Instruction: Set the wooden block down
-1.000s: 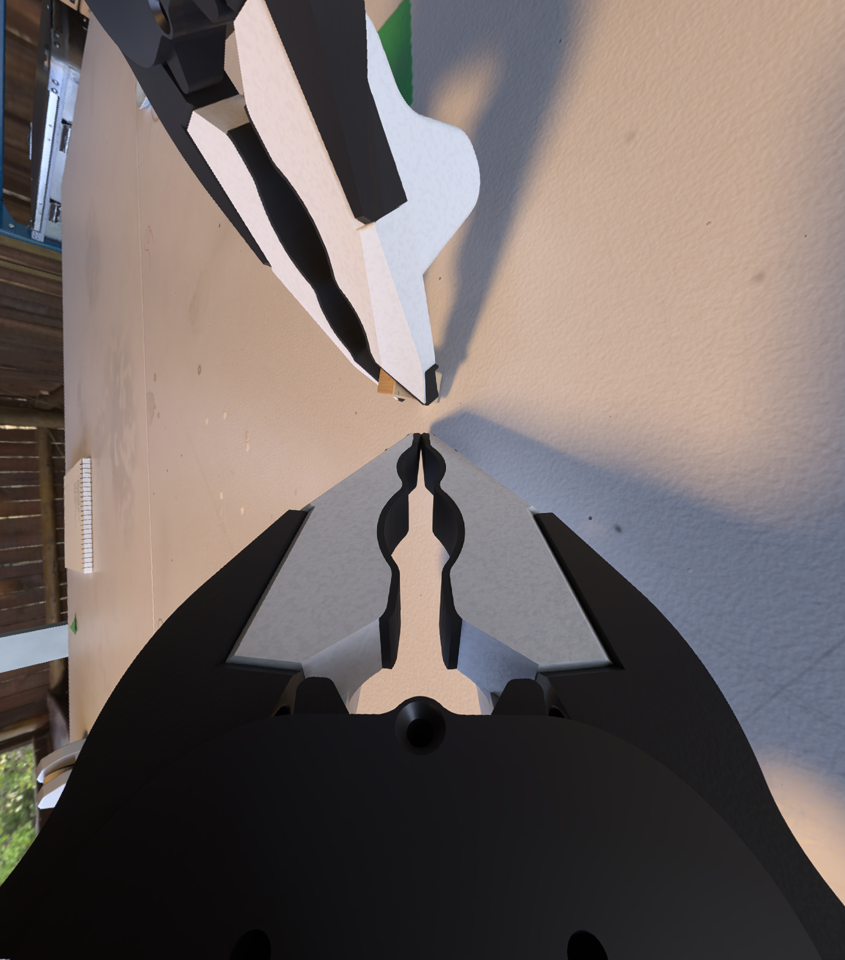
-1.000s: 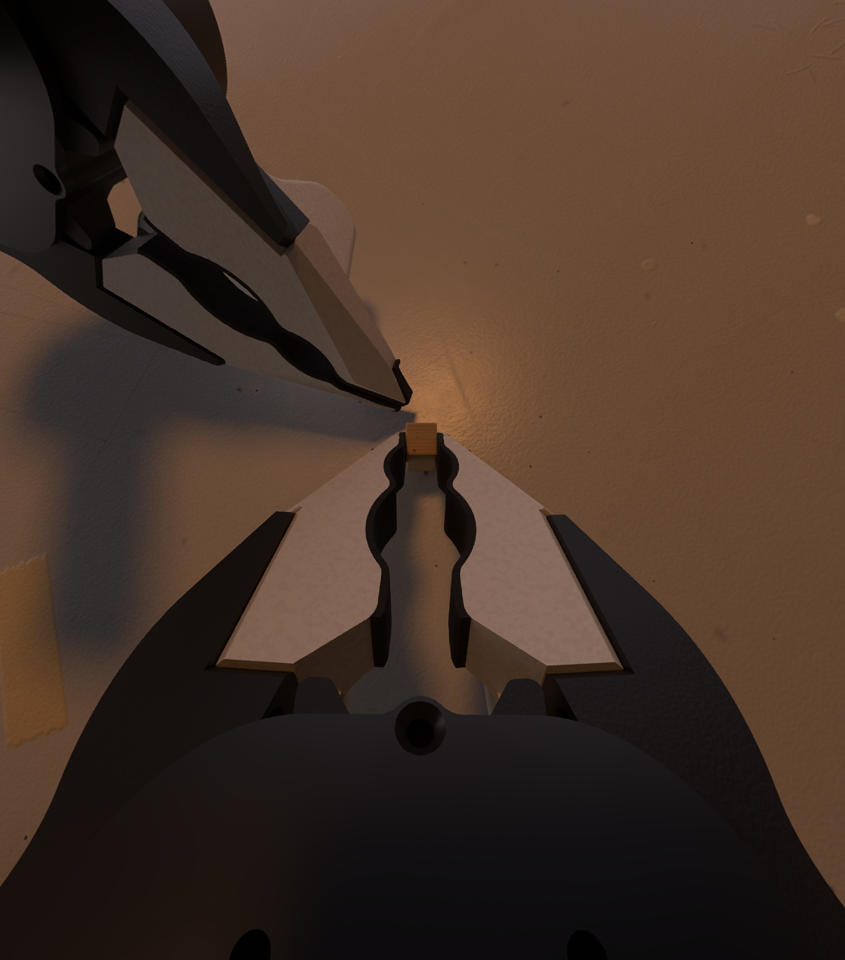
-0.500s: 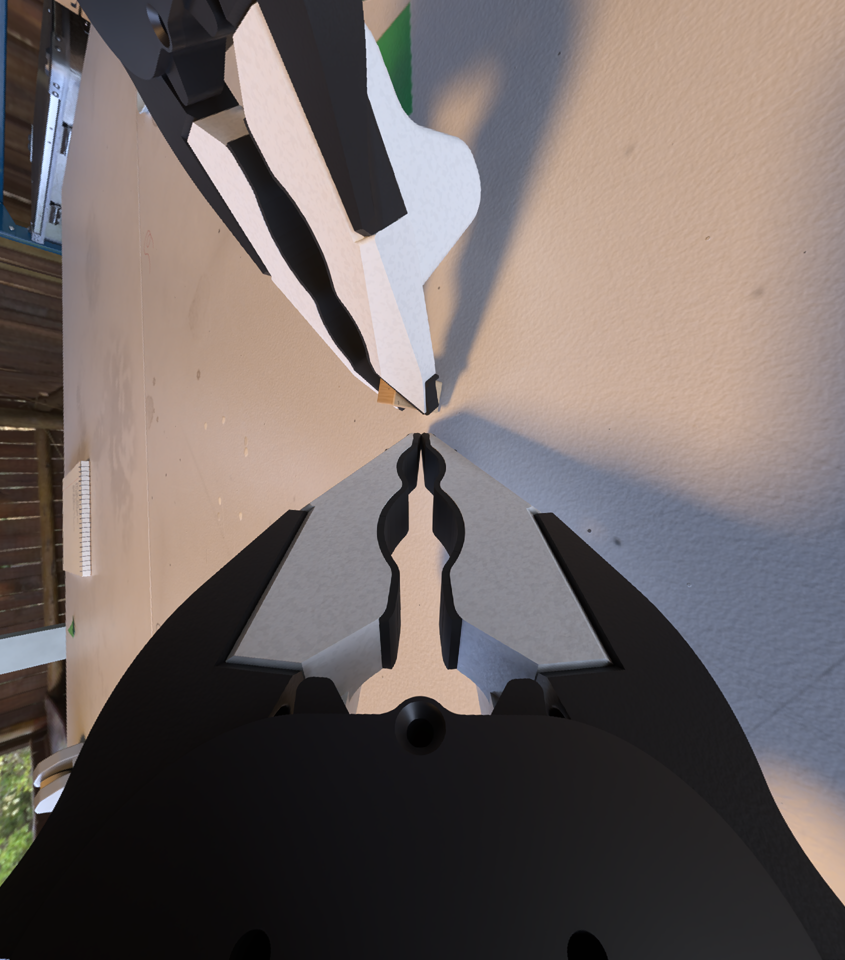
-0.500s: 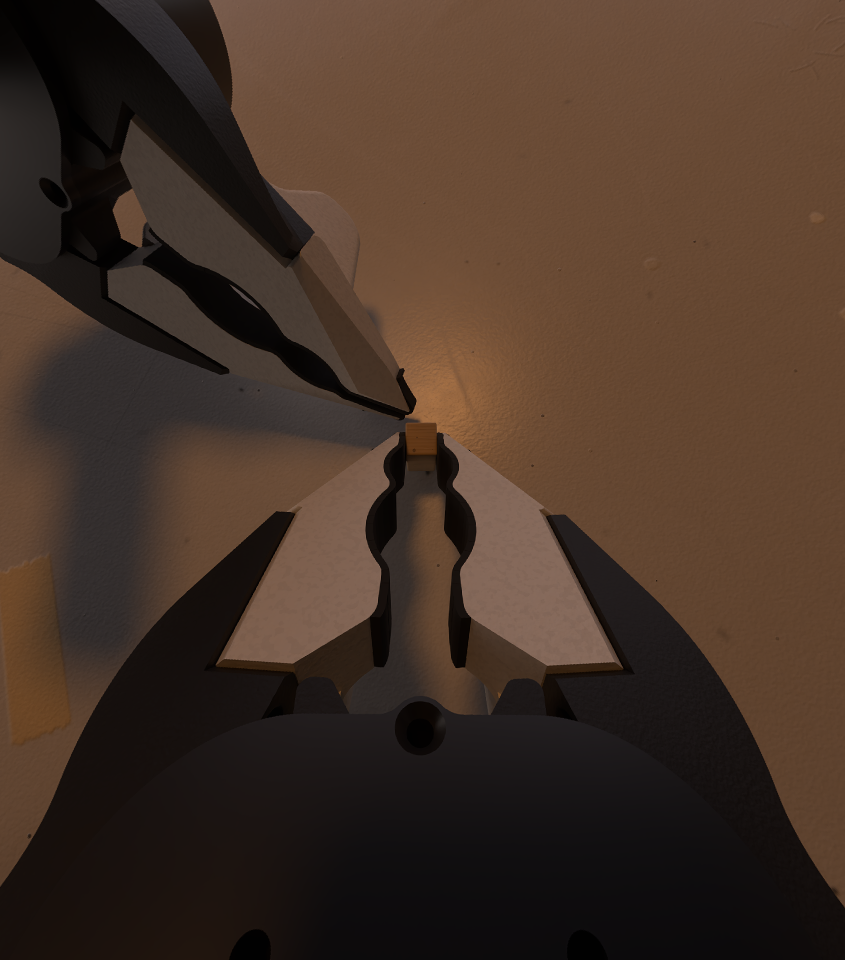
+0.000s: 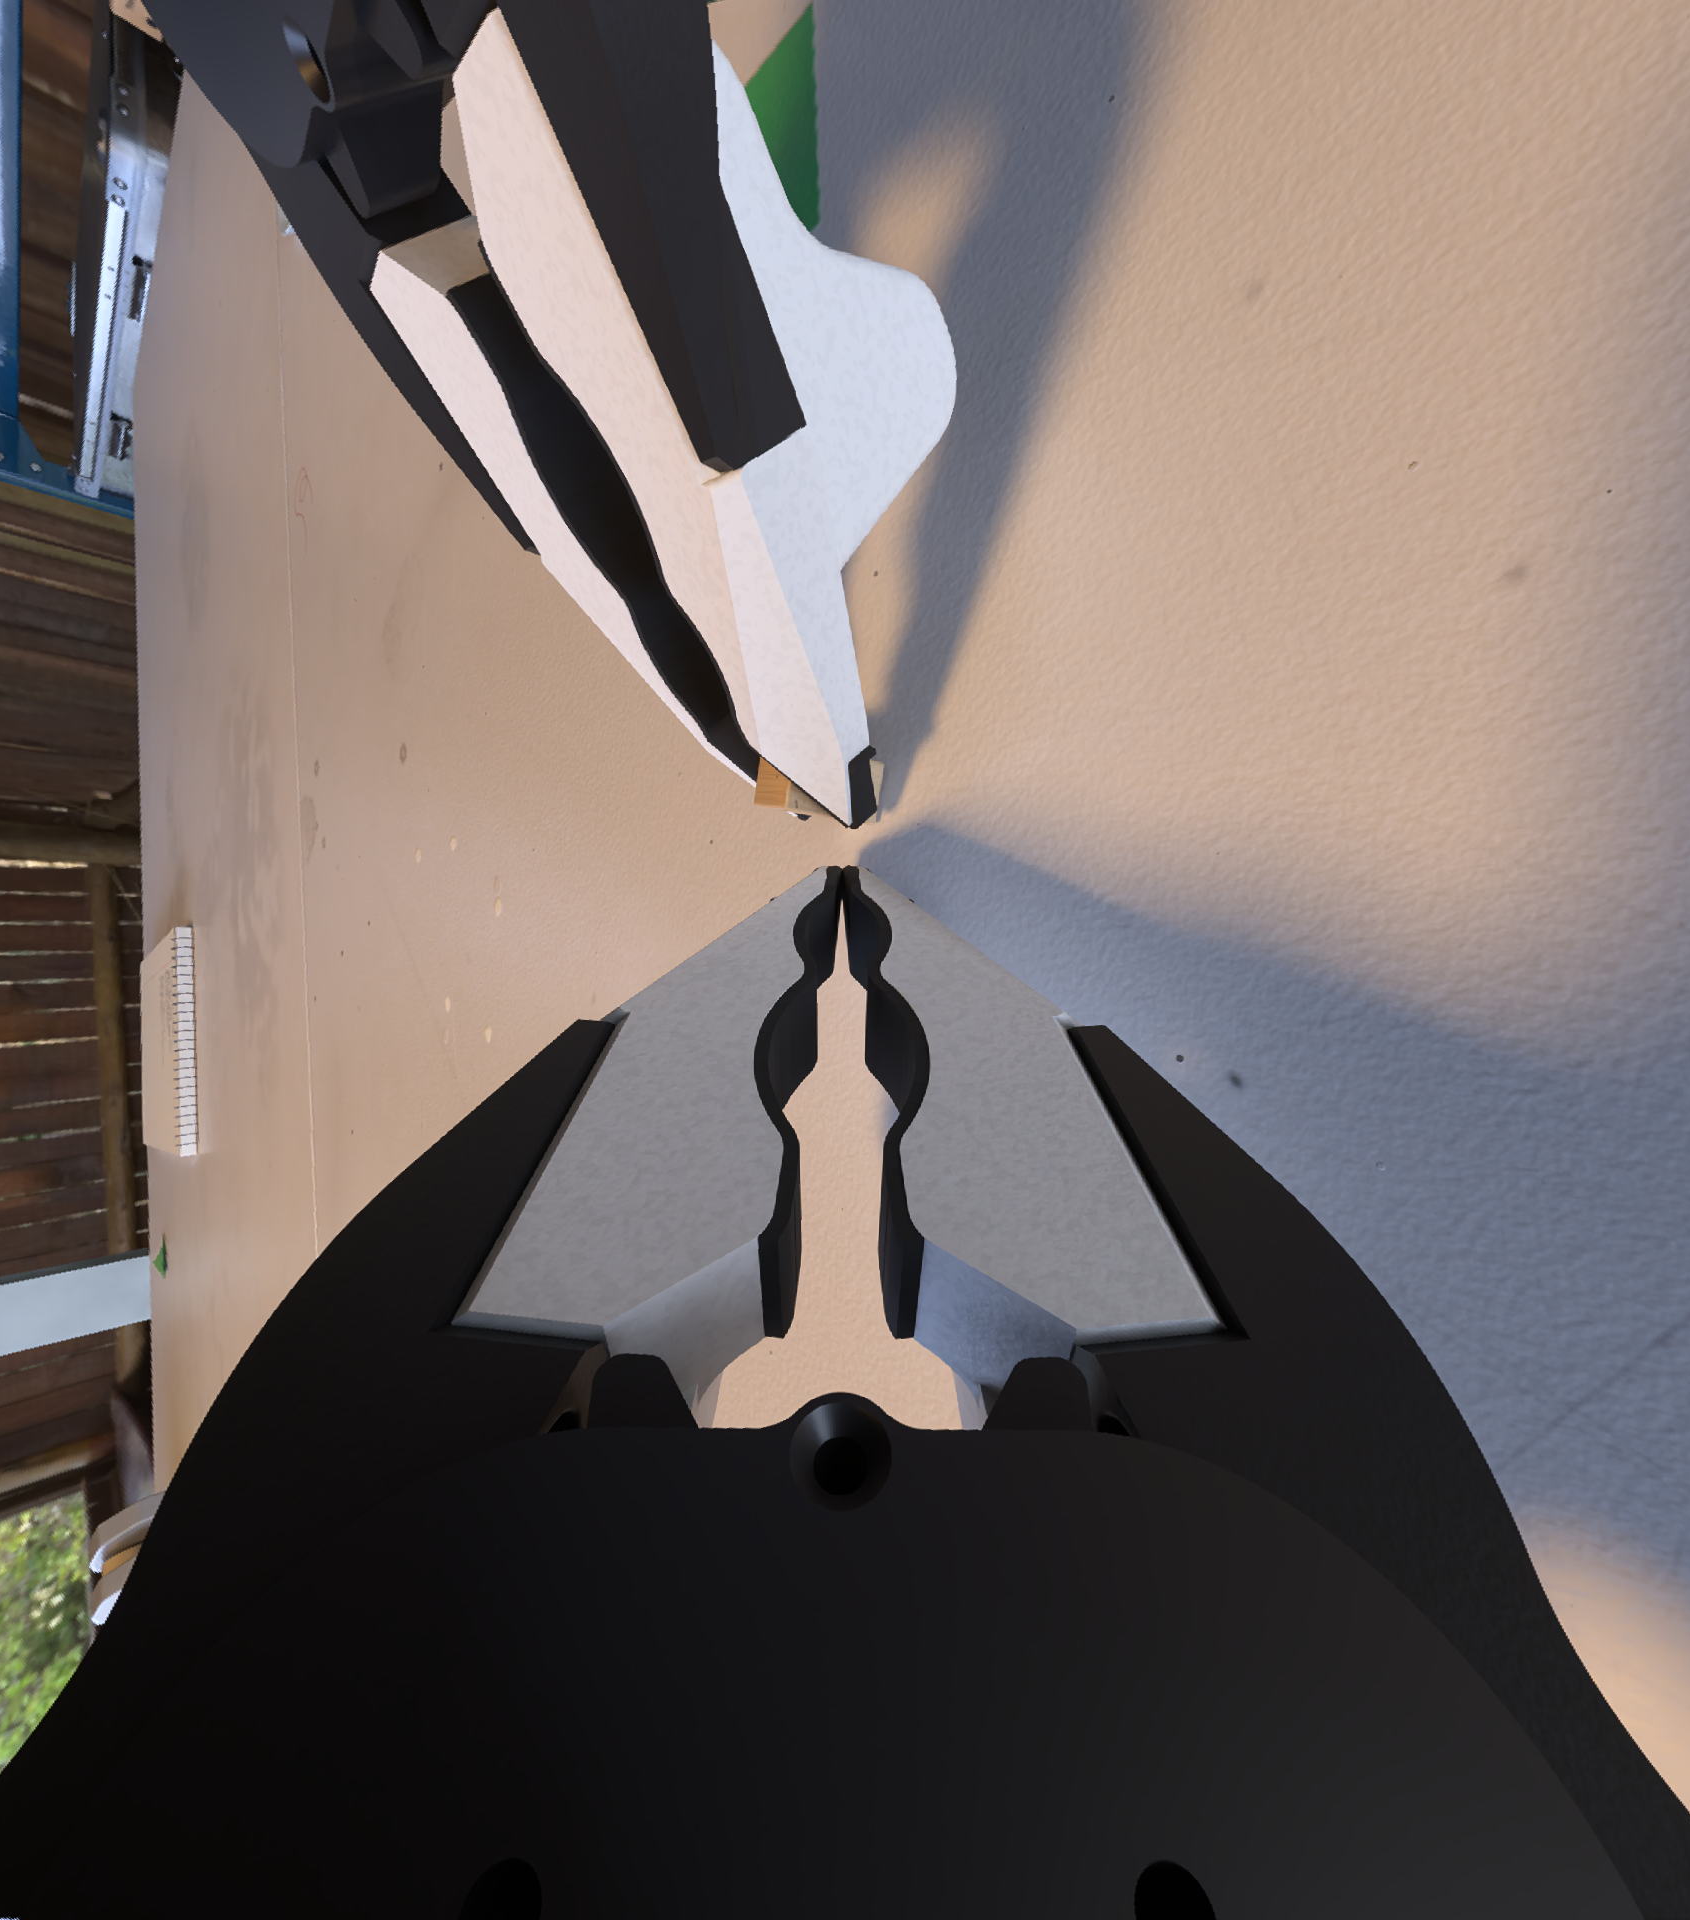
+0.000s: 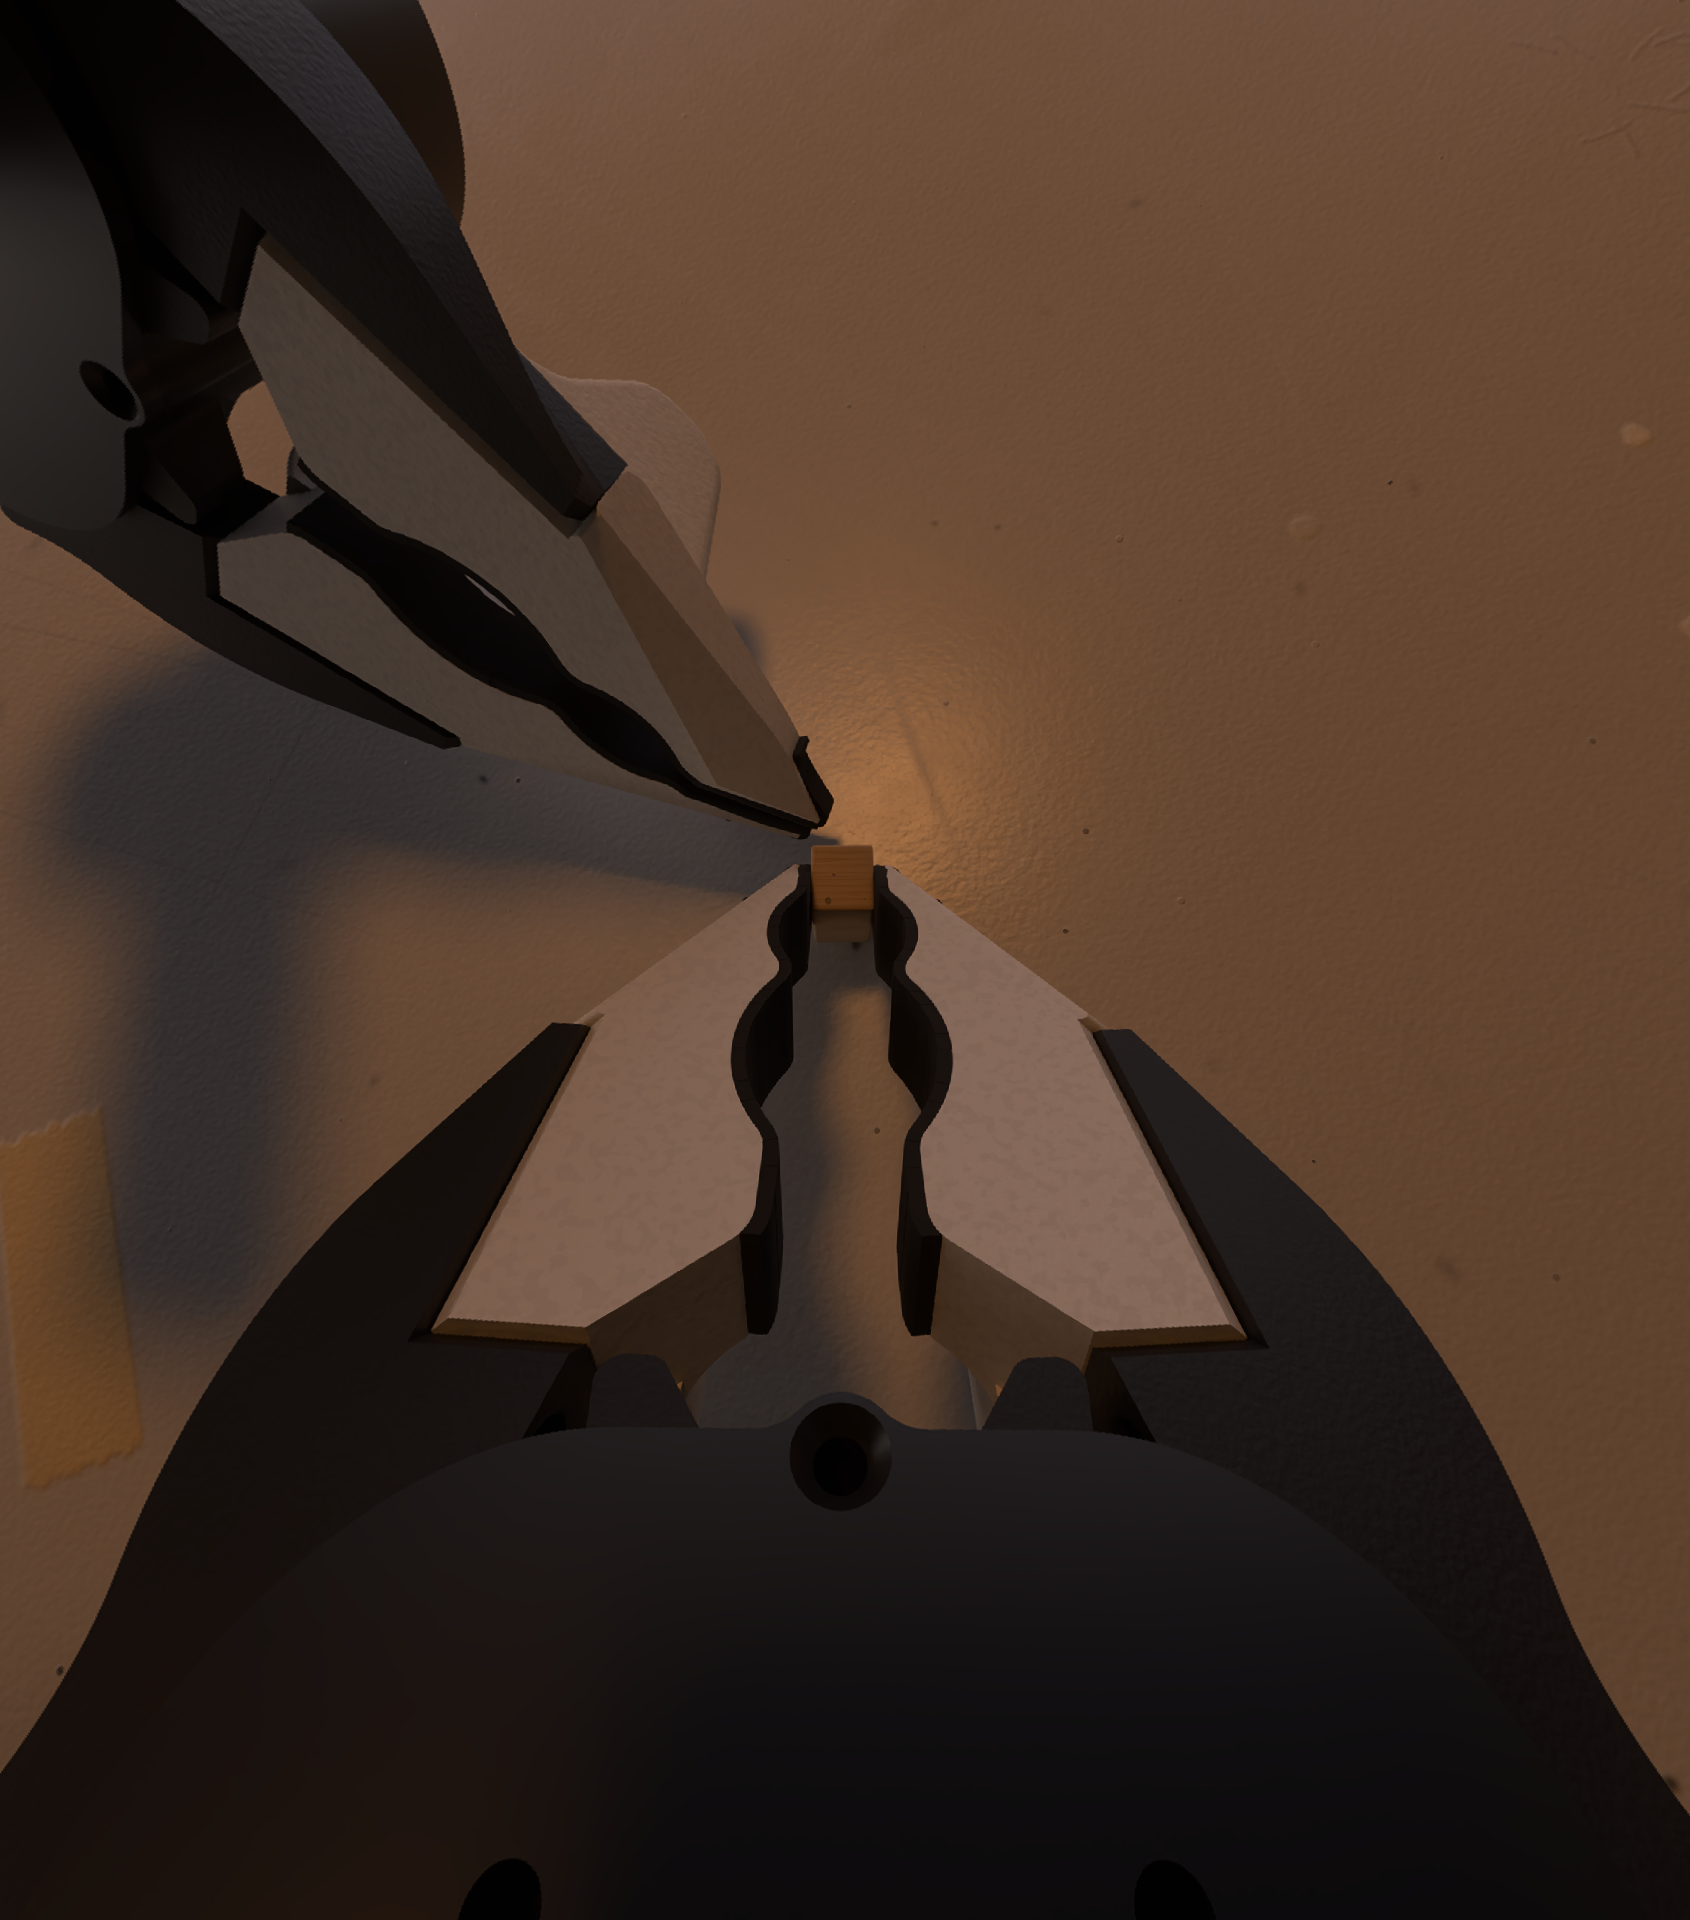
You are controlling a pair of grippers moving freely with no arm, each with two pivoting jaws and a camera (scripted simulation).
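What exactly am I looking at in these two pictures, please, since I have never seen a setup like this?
You are looking at two two-finger grippers working over a pale tabletop. Each carries a wide-angle camera that looks forward along its own fingers, so the big black shape at the bottom of each picture is that camera's own gripper.

In the left wrist view, the left gripper has its fingertips shut together and holds nothing. The right gripper appears beyond it, coming in from the upper left.

In the right wrist view, the right gripper pinches a small wooden block between its fingertips, close above the table. The left gripper shows at the upper left, its tips near the block.

Also on the table: a strip of tan tape and, at the far edge, a white spiral notepad.
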